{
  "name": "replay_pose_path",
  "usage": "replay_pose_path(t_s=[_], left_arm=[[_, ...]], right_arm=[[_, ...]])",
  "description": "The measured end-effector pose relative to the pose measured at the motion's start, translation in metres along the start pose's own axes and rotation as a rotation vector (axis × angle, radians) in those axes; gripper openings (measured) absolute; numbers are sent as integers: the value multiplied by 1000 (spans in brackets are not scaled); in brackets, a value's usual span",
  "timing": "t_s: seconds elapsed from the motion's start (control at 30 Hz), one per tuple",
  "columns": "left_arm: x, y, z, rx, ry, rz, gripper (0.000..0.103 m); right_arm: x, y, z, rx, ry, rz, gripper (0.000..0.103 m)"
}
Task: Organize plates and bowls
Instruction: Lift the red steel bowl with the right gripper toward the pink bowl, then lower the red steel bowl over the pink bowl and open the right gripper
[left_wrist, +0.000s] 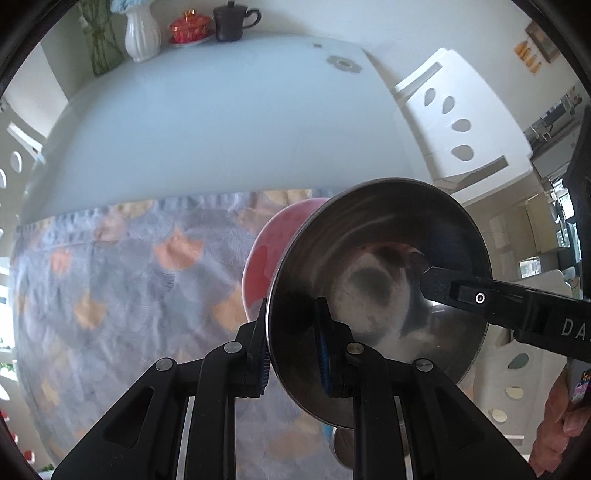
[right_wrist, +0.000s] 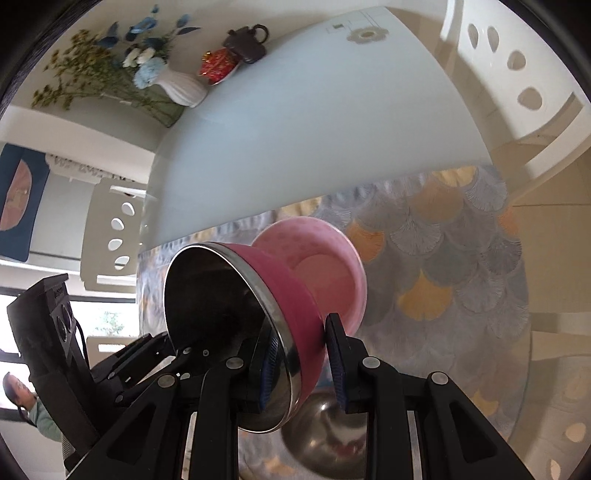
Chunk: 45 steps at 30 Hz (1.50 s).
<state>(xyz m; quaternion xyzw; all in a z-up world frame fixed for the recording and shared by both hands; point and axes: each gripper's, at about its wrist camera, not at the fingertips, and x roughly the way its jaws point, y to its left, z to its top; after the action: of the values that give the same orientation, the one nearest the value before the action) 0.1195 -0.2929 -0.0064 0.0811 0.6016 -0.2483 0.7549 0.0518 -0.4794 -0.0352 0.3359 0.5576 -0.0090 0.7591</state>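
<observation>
left gripper clamping steel bowl, patterned cloth

Held bowl before another bowl, above patterned cloth
</observation>
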Motion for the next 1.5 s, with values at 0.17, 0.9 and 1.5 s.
replay_pose_path(t_s=[0.17, 0.9, 1.5], left_arm=[[21, 5, 7, -3, 13, 15, 17], [38, -5, 15, 127, -38, 112, 18], [27, -12, 9, 201, -28, 234, 29]], right_arm=[[20, -7, 7, 13, -12, 3, 25], [48, -24, 12, 20, -46, -5, 25], [34, -17, 8, 9, -60, 2, 25]])
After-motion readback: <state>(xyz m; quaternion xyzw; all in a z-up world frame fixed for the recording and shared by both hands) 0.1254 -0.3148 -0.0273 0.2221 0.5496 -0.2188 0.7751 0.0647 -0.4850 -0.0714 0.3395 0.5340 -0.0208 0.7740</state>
